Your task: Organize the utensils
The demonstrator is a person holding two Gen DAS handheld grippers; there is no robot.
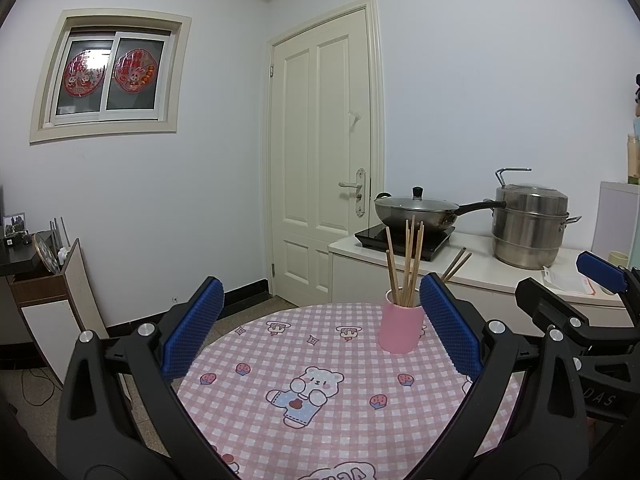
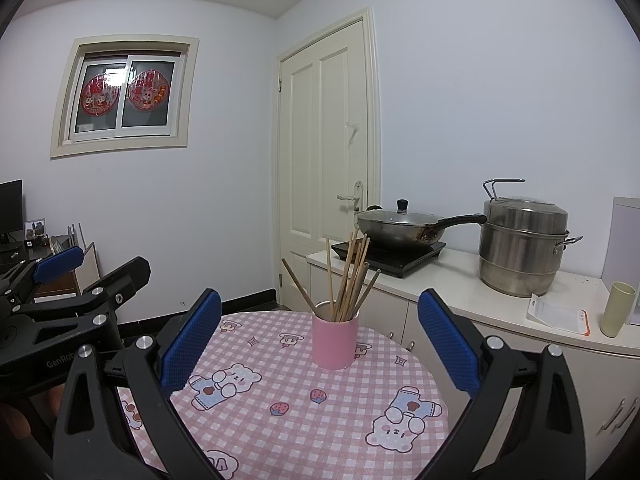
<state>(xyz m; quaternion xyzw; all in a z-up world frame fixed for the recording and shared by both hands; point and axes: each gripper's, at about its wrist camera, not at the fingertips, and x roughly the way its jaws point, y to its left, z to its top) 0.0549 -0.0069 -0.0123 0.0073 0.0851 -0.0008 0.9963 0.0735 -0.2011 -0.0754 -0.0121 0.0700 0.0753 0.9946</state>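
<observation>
The lower ends of the chopsticks (image 2: 347,280) are hidden inside the pink cup (image 2: 335,340), so how many there are is hard to count; they fan upward at the centre of the right wrist view, tilted every way; in the left wrist view the cup (image 1: 401,330) stands right of centre, partly behind a blue pad. The left claw (image 1: 320,334) is spread wide and grips nothing; the right claw (image 2: 320,340) is equally wide and empty, the cup standing beyond its gap, apart from both pads. Each claw's black frame is cut off by the lower edge. A round worktop (image 2: 280,412) under a pink checked cloth with bears carries the cup. At right a white counter (image 2: 460,292) bears a lidded wok (image 2: 400,226) on a black hob and a steel steamer pot (image 2: 520,248); a pale green tumbler (image 2: 618,309) stands at far right. A cream door (image 2: 328,152) fills the middle; a window (image 2: 126,94) with red decals sits upper left.
</observation>
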